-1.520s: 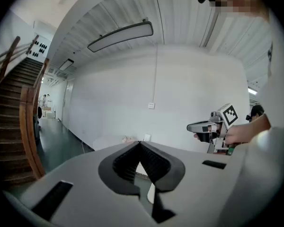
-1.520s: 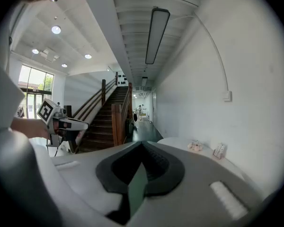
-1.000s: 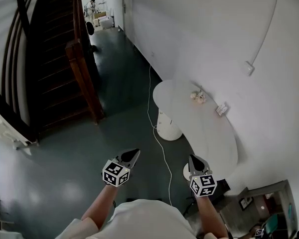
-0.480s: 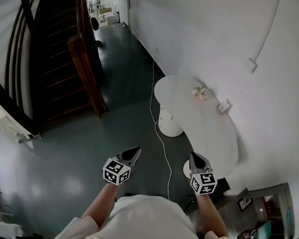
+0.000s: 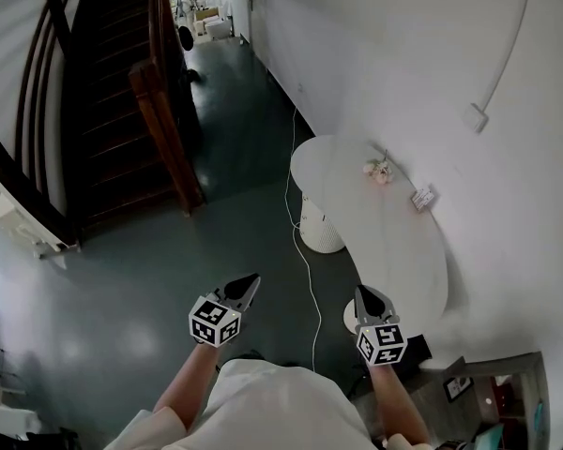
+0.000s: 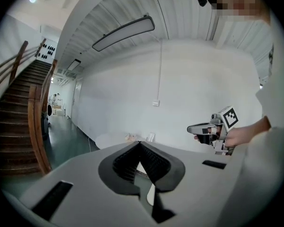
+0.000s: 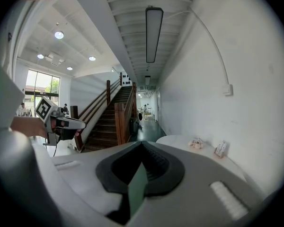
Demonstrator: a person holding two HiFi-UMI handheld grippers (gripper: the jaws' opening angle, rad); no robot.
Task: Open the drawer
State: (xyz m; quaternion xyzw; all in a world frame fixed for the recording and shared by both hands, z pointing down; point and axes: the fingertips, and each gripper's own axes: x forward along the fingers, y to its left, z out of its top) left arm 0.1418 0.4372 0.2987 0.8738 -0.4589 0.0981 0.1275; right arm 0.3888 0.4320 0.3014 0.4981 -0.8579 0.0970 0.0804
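Holding one tool in each hand, the person keeps the left gripper (image 5: 252, 278) and the right gripper (image 5: 363, 293) out in front, side by side and well apart, both aimed away from the body over a dark green floor (image 5: 122, 279). In the left gripper view the two dark ribbed pads meet at their tips with nothing between them, and the right gripper view shows the same: jaws together, empty. A thin white cable (image 5: 306, 275) runs along the floor from far to near, passing between the two tools. To the right a long white table (image 5: 399, 251) with rounded ends stands against the white wall (image 5: 403, 54), its far end resting on a ribbed white pedestal (image 5: 319, 232). The right gripper's tip sits just at the table's near left edge as seen from above, though I cannot tell whether it touches. On the tabletop near the wall lie a small pale ornament (image 5: 379, 168), too small to identify, and a small upright card (image 5: 420, 198), apart from each other. Higher on the wall a curved conduit (image 5: 507, 54) leads down to a switch box (image 5: 476, 116). At the far left a dark wooden staircase (image 5: 103, 111) rises, with a brown newel post (image 5: 164, 129) at its foot. As for the drawer, none of these views lets me pick it out.
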